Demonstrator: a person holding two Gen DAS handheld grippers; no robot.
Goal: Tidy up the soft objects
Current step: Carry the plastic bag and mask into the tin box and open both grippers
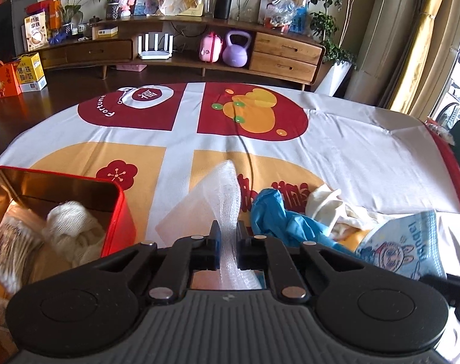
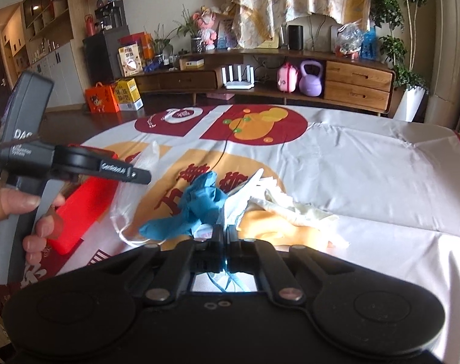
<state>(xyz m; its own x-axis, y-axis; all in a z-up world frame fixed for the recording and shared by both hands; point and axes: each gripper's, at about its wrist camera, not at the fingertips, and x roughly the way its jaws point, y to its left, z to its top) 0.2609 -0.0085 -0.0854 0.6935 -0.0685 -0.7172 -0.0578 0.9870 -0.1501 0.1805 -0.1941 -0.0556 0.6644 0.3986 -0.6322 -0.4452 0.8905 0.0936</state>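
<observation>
Left wrist view: left hand-held gripper point(image 1: 228, 236) pinches a translucent white, bubbly-textured plastic sheet point(image 1: 227, 188), crumpled upward.

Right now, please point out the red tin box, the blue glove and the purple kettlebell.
red tin box point(image 1: 121, 212): left wrist view, on its red outer wall near the corner.
blue glove point(image 1: 269, 215): left wrist view, on its crumpled upper part.
purple kettlebell point(image 1: 235, 55): left wrist view, on its round body.
</observation>
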